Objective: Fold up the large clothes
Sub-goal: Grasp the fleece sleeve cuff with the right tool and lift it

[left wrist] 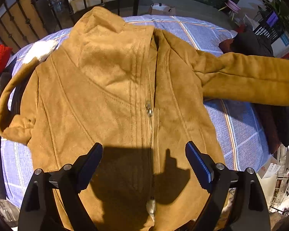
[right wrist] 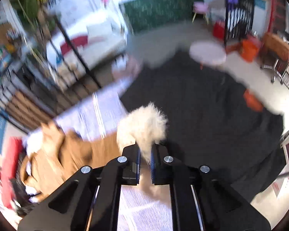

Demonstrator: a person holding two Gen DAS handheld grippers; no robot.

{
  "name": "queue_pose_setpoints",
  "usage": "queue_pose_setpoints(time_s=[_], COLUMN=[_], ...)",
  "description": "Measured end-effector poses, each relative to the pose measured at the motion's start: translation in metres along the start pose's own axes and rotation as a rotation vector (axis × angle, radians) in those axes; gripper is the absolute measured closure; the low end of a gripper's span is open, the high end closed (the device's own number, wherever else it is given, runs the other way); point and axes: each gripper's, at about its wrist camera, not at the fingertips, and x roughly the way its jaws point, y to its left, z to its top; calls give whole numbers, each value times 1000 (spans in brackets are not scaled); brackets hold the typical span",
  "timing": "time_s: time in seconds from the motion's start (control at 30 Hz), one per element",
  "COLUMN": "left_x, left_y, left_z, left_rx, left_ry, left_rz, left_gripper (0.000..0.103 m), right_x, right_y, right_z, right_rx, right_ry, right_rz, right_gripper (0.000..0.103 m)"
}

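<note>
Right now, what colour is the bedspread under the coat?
Lavender-blue bedspread with white and orange check lines, clearest in the left wrist view.

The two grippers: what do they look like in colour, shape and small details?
Both look alike. The left gripper and the right gripper have matte black angular linkage arms with round silver bolt heads at the joints. Their fingers carry blue pads with a ridged, toothed edge. No cables, markings or sleeves are visible.

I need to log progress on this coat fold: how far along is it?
Done: the tan suede coat lies front up and zipped on the blue checked bedspread. In hand: the right gripper is shut on the fluffy white cuff of one sleeve, which looks lifted. The left gripper hangs open over the hem, holding nothing. Left: neither sleeve is folded in, and the body is unfolded.
</note>
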Motion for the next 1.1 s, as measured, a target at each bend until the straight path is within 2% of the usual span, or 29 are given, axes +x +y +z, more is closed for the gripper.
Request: queue_pose_setpoints(time_s=[0.07, 0.2, 0.3, 0.37, 0.53, 0.67, 0.83, 0.97, 1.1], left_x=[-1, 0, 12, 20, 30, 32, 18, -1, -17], left_y=[-4, -16, -22, -23, -16, 11, 56, 85, 112], left_z=[11, 35, 42, 38, 11, -7, -16, -23, -34], left_rx=[21, 64, 76, 76, 56, -29, -148, -207, -260], left_ry=[-21, -54, -25, 5, 55, 86, 55, 6, -26], left_rz=[0, -9, -8, -16, -12, -12, 17, 64, 96], left_gripper=[18, 18, 17, 17, 17, 17, 17, 17, 17], right_x=[-7, 20, 51, 60, 53, 49, 57, 71, 91], right_y=[-9, -32, -58, -58, -51, -37, 23, 111, 209], right_z=[17, 23, 13, 10, 11, 21, 27, 23, 2], right_rx=[6, 26, 130, 157, 174, 255, 284, 129, 5], right_ry=[-25, 13, 77, 99, 110, 174, 306, 381, 463], right_rz=[-14, -81, -110, -110, -17, 165, 396, 483, 582], right_gripper=[96, 96, 96, 96, 95, 95, 95, 95, 95])
